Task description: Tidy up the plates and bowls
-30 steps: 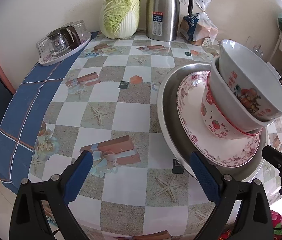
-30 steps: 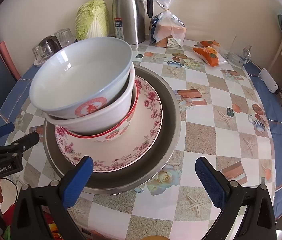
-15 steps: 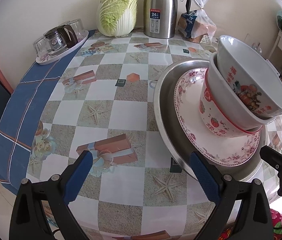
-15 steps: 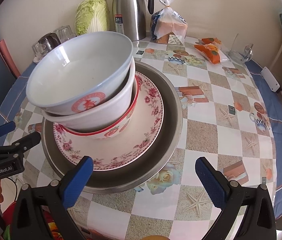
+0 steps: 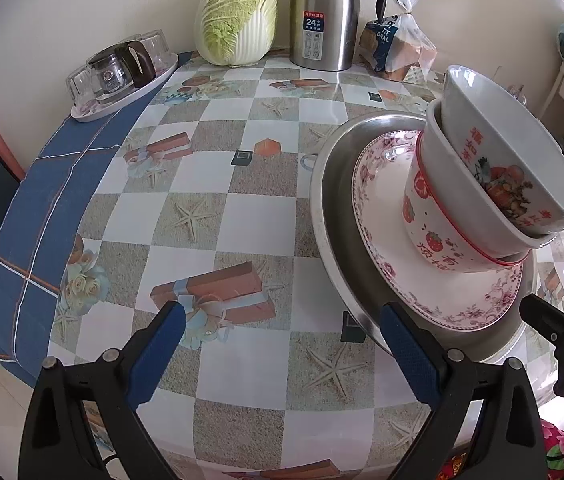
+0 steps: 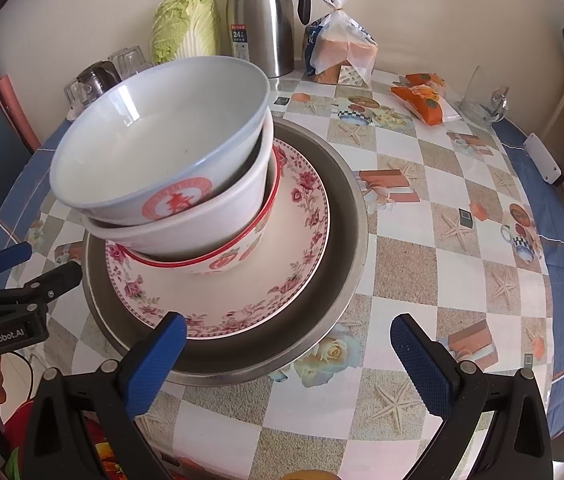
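Checkered tablecloth [image 6: 410, 264] is covering the table, where 3 nested bowls [image 6: 170, 168] are leaning on a floral plate [image 6: 282, 280] inside a steel basin [image 6: 346, 248]. Left gripper [image 5: 278, 344] and right gripper [image 6: 286, 356] are hovering near it, both spread wide and gripping nothing.

A home dining corner, round table [image 5: 242, 208] under a checked patterned oilcloth, napa cabbage [image 5: 238, 12] at 12 o'clock against the plain wall, steel thermos jug [image 5: 324, 16] and bagged bread [image 6: 340, 50] beside it, tray of upturned glasses [image 5: 118, 76] at 10 o'clock, snack packet [image 6: 422, 98] at 1 o'clock
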Action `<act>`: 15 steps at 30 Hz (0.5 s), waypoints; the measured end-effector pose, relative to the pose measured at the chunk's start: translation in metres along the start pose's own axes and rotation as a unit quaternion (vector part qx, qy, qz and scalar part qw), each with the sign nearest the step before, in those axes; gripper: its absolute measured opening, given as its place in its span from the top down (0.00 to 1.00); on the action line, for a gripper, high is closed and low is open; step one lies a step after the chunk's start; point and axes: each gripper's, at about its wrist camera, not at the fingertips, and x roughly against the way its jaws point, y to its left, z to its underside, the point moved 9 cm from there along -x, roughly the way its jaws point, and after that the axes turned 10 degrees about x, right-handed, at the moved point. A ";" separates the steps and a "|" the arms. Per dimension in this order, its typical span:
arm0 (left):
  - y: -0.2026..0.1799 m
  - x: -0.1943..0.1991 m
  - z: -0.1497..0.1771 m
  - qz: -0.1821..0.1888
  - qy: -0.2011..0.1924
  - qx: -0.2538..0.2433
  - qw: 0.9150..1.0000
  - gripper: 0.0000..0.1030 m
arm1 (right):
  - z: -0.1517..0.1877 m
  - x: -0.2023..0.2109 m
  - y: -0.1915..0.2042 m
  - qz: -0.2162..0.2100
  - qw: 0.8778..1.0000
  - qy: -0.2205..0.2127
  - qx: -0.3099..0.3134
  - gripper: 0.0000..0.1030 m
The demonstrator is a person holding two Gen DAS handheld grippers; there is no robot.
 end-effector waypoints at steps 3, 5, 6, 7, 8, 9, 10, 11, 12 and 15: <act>0.001 0.000 0.000 0.000 0.001 0.001 1.000 0.05 | 0.000 -0.001 0.000 0.000 1.000 0.002 0.001 0.00; 0.001 -0.001 0.000 -0.001 0.002 0.001 1.000 0.05 | 0.000 -0.001 0.000 0.000 1.000 0.003 0.001 0.00; 0.001 -0.002 0.000 -0.001 0.003 0.002 1.000 0.05 | 0.000 -0.001 0.000 0.000 1.000 0.003 0.001 0.00; 0.002 -0.002 0.000 -0.001 0.003 0.002 1.000 0.05 | 0.001 -0.001 0.000 0.000 1.000 0.004 0.001 0.00; 0.002 -0.002 0.000 -0.001 0.004 0.003 1.000 0.05 | 0.001 -0.001 0.000 0.000 1.000 0.004 0.002 0.00; 0.002 -0.002 0.000 -0.001 0.004 0.003 1.000 0.05 | 0.001 -0.001 0.000 0.000 1.000 0.004 0.001 0.00; 0.002 -0.002 0.000 -0.001 0.004 0.004 1.000 0.05 | 0.001 -0.001 0.000 0.000 1.000 0.004 0.002 0.00; 0.002 -0.002 0.000 -0.001 0.004 0.004 1.000 0.05 | 0.001 -0.001 0.000 0.000 1.000 0.004 0.001 0.00; 0.002 -0.002 0.000 0.000 0.003 0.004 1.000 0.05 | 0.001 -0.001 0.000 0.000 1.000 0.004 0.001 0.00; 0.002 -0.002 0.000 0.001 0.003 0.006 1.000 0.05 | 0.001 -0.001 0.000 0.000 1.000 0.004 0.002 0.00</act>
